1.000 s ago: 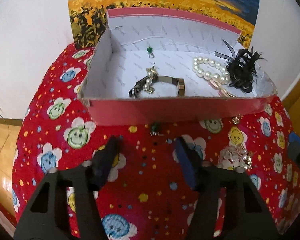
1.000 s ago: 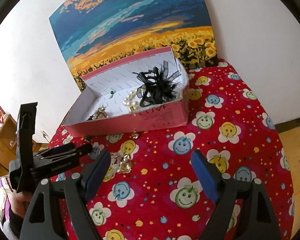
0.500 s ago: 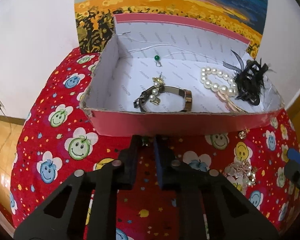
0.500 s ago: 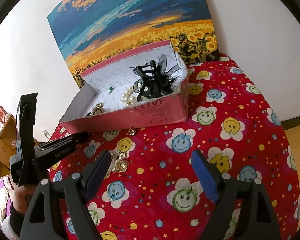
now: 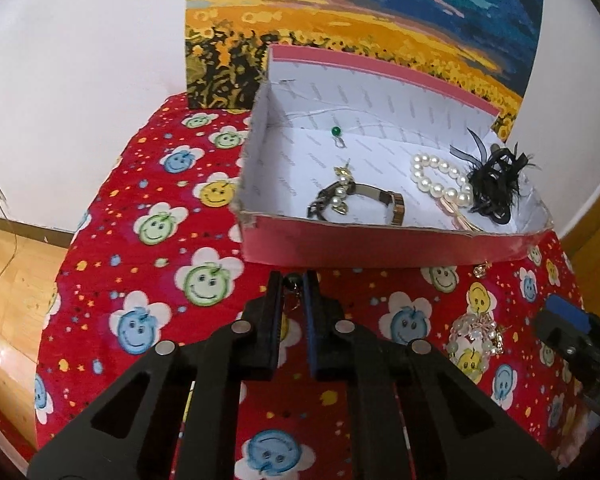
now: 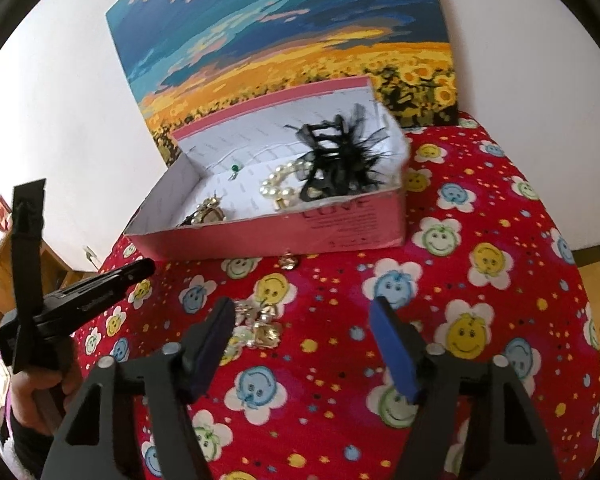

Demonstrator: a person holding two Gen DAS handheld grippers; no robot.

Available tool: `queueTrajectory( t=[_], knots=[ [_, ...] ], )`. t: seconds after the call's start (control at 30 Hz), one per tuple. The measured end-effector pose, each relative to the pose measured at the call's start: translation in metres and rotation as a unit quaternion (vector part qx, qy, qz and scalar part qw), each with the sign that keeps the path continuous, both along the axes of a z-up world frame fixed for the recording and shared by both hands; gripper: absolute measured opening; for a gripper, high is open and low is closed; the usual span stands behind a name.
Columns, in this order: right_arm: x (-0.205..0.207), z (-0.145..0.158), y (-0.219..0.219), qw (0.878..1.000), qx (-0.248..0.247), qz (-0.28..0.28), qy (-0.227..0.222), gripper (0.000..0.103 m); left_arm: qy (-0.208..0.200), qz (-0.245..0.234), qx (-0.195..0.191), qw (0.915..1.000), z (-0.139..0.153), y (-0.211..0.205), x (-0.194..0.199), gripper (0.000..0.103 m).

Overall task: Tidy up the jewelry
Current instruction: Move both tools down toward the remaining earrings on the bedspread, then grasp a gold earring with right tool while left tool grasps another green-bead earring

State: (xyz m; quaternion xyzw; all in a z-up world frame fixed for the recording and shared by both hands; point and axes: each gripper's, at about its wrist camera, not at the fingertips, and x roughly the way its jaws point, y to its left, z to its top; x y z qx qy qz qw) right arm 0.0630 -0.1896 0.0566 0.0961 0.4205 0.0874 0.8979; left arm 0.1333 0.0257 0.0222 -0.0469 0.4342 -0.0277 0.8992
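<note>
My left gripper (image 5: 292, 280) is shut on a small dark-green bead earring (image 5: 291, 279) and holds it just above the red cloth, in front of the pink box (image 5: 380, 246). The box holds a green earring (image 5: 335, 132), a watch band with a pearl earring (image 5: 356, 200), a pearl bracelet (image 5: 436, 180) and a black hair clip (image 5: 496, 184). My right gripper (image 6: 300, 320) is open and empty above the cloth. A crystal jewelry cluster (image 6: 256, 324) lies by its left finger. A small gold earring (image 6: 289, 260) lies against the box front (image 6: 300, 232).
The round table has a red smiley-flower cloth (image 5: 160, 280). A sunflower painting (image 5: 360, 20) leans on the white wall behind the box. The crystal cluster (image 5: 476, 332) and gold earring (image 5: 482, 269) also show in the left wrist view. The left gripper (image 6: 100, 284) shows in the right wrist view.
My left gripper closed on the green bead earring in front of the box and has lifted it slightly. My right gripper stayed open and drifted a little closer to the table.
</note>
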Motion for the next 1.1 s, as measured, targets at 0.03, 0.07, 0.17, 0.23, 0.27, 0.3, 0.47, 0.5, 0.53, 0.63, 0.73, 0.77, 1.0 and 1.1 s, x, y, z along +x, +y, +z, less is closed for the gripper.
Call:
queueTrajectory(
  t=[0.03, 0.07, 0.17, 0.23, 0.27, 0.3, 0.47, 0.5, 0.53, 0.63, 0.73, 0.77, 1.0, 1.1],
  knots=[
    [0.002, -0.001, 0.004, 1.000, -0.002, 0.004, 0.001, 0.065, -0.001, 0.000, -0.003, 1.0000, 0.001, 0.003, -0.001, 0.008],
    [0.005, -0.001, 0.008, 1.000, -0.006, 0.008, 0.003, 0.062, -0.002, 0.000, -0.005, 1.0000, 0.001, 0.005, -0.002, 0.008],
    [0.013, -0.004, 0.021, 1.000, -0.018, 0.017, 0.008, 0.054, -0.005, 0.003, -0.006, 1.0000, 0.001, 0.010, -0.003, 0.008],
    [0.020, -0.007, 0.029, 0.999, -0.025, 0.019, 0.014, 0.052, -0.006, 0.004, -0.011, 0.9999, 0.001, 0.013, -0.003, 0.008],
    [0.022, -0.007, 0.031, 0.999, -0.028, 0.018, 0.014, 0.052, -0.006, 0.004, -0.014, 0.9999, 0.001, 0.015, -0.002, 0.008],
    [0.025, -0.008, 0.033, 0.999, -0.032, 0.017, 0.015, 0.052, -0.006, 0.003, -0.016, 0.9998, 0.000, 0.016, -0.002, 0.008],
    [0.041, -0.014, 0.042, 0.998, -0.060, 0.011, 0.022, 0.040, -0.004, -0.004, -0.023, 0.9997, -0.004, 0.016, -0.002, 0.008],
    [0.045, -0.017, 0.043, 0.997, -0.067, 0.008, 0.026, 0.039, -0.003, -0.006, -0.024, 0.9997, -0.005, 0.016, -0.002, 0.008],
    [0.046, -0.019, 0.043, 0.997, -0.069, 0.007, 0.028, 0.036, -0.002, -0.009, -0.024, 0.9997, -0.006, 0.015, -0.001, 0.008],
    [0.051, -0.025, 0.044, 0.997, -0.074, 0.002, 0.030, 0.033, -0.001, -0.015, -0.025, 0.9996, -0.008, 0.014, -0.001, 0.008],
    [0.055, -0.028, 0.047, 0.996, -0.086, 0.001, 0.024, 0.033, -0.002, -0.018, -0.029, 0.9994, -0.009, 0.014, -0.001, 0.008],
    [0.056, -0.028, 0.048, 0.996, -0.087, 0.001, 0.024, 0.033, -0.002, -0.018, -0.030, 0.9994, -0.009, 0.014, -0.001, 0.008],
    [0.062, -0.029, 0.048, 0.995, -0.098, -0.009, 0.022, 0.024, 0.000, -0.018, -0.032, 0.9993, -0.010, 0.015, -0.001, 0.008],
    [0.063, -0.029, 0.049, 0.993, -0.112, -0.016, 0.023, 0.019, 0.000, -0.020, -0.032, 0.9993, -0.009, 0.014, -0.003, 0.008]
  ],
)
